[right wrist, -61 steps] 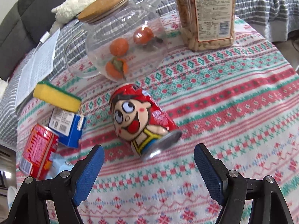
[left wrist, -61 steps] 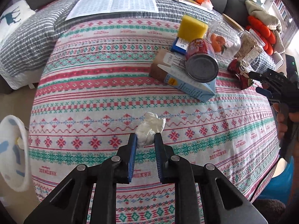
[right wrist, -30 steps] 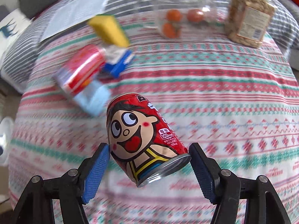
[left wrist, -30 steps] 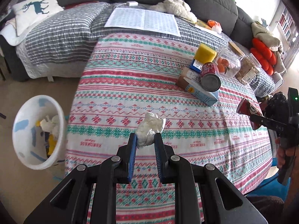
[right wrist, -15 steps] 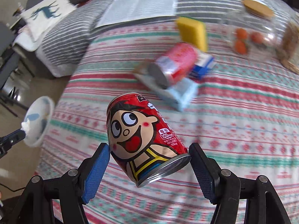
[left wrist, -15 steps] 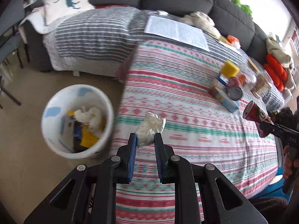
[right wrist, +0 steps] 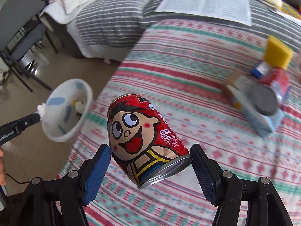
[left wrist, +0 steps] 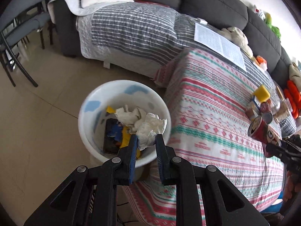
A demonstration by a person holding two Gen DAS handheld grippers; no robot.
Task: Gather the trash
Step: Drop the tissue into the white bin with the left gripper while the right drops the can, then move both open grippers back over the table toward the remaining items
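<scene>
My left gripper (left wrist: 146, 141) is shut on a crumpled white tissue (left wrist: 150, 130) and hangs over the white bin (left wrist: 90, 131) on the floor, which holds more tissue and coloured scraps. My right gripper (right wrist: 148, 162) is shut on a red cartoon-face can (right wrist: 143, 137), held tilted above the patterned tablecloth (right wrist: 188, 75). In the right wrist view the bin (right wrist: 56, 131) lies at the left with the left gripper (right wrist: 38, 116) at its rim. From the left wrist view the red can (left wrist: 259, 130) shows at the right edge.
On the table lie a second red can (right wrist: 272, 92) on a light blue carton (right wrist: 263, 120), a yellow sponge (right wrist: 278, 52) and a printed sheet (right wrist: 207, 1). A grey sofa with a striped blanket (left wrist: 131, 28) stands behind. Chairs (left wrist: 15, 37) stand at the left.
Both grippers have swung left off the table toward the bin. The tissue now hangs over the bin's opening. The red can stays gripped and is nearer the table's left edge.
</scene>
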